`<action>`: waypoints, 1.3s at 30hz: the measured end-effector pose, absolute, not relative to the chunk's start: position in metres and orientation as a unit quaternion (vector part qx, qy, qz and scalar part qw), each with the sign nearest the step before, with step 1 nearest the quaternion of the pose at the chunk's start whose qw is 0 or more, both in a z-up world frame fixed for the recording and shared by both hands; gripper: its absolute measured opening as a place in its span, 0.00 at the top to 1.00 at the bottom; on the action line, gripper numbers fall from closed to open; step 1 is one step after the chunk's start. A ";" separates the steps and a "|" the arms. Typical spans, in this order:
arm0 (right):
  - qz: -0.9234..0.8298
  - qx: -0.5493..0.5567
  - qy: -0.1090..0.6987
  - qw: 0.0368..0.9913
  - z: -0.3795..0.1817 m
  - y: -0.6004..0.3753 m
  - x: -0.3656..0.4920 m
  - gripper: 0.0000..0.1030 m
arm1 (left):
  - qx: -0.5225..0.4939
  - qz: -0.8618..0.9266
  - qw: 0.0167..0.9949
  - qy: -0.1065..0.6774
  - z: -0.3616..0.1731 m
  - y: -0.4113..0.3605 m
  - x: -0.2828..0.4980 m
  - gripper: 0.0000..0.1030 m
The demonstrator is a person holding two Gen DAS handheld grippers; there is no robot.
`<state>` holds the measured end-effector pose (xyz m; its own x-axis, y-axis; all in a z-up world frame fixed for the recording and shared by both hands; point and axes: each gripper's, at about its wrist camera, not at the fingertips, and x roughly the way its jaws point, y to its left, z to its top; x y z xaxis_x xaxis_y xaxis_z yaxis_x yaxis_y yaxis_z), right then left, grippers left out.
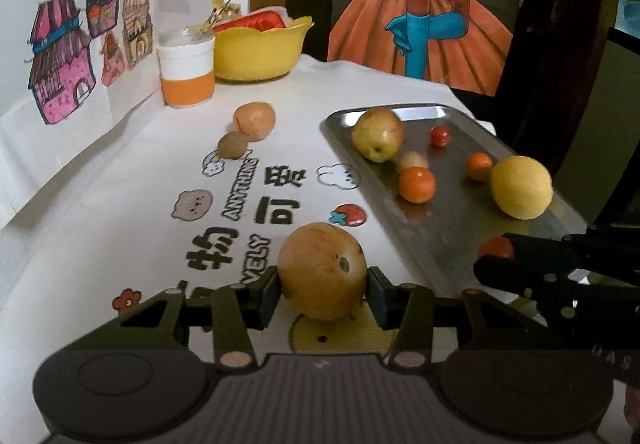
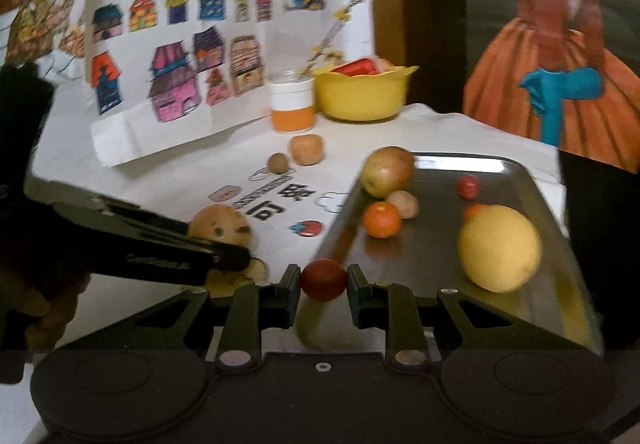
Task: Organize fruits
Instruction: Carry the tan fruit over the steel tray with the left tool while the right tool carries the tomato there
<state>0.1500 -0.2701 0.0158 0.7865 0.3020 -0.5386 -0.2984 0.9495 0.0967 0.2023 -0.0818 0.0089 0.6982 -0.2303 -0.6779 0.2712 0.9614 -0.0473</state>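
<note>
So the left gripper [image 1: 322,286] is clamped on a big tan pear [image 1: 322,270] just left of the metal tray [image 1: 440,240], while the right gripper [image 2: 323,290] pinches a small red tomato [image 2: 323,279] at the tray's near edge. In the left view, the right gripper hides most of that tomato.

R wrist view motion-blurred, esp tray [image 2: 520,172] rim. Small orange [image 2: 474,209] mostly hidden behind yellow fruit [image 2: 498,248]. Red tomato [image 1: 496,247] half hidden by right gripper [image 1: 520,272]. Bowl [image 1: 256,52] contents unclear.
</note>
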 end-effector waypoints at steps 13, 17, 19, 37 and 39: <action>0.091 0.036 0.279 0.955 0.005 -0.322 0.141 0.74 | 0.026 -0.170 0.925 0.339 0.018 -0.134 0.199 0.51; 0.080 0.044 0.276 0.957 0.002 -0.335 0.140 0.74 | 0.027 -0.178 0.922 0.342 0.015 -0.149 0.202 0.51; 0.074 0.048 0.273 0.958 0.000 -0.340 0.140 0.74 | 0.031 -0.180 0.921 0.344 0.013 -0.155 0.203 0.51; 0.061 0.059 0.267 0.960 -0.013 -0.353 0.144 0.74 | 0.032 -0.183 0.916 0.355 0.003 -0.182 0.215 0.51; 0.062 0.062 0.267 0.960 -0.013 -0.352 0.144 0.74 | 0.030 -0.181 0.916 0.358 0.001 -0.181 0.217 0.51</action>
<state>0.1445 -0.3521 -0.0133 0.8502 0.1512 -0.5042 -0.0856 0.9848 0.1510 0.2166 -0.1814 0.0012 0.6787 -0.3096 -0.6660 0.3521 0.9330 -0.0749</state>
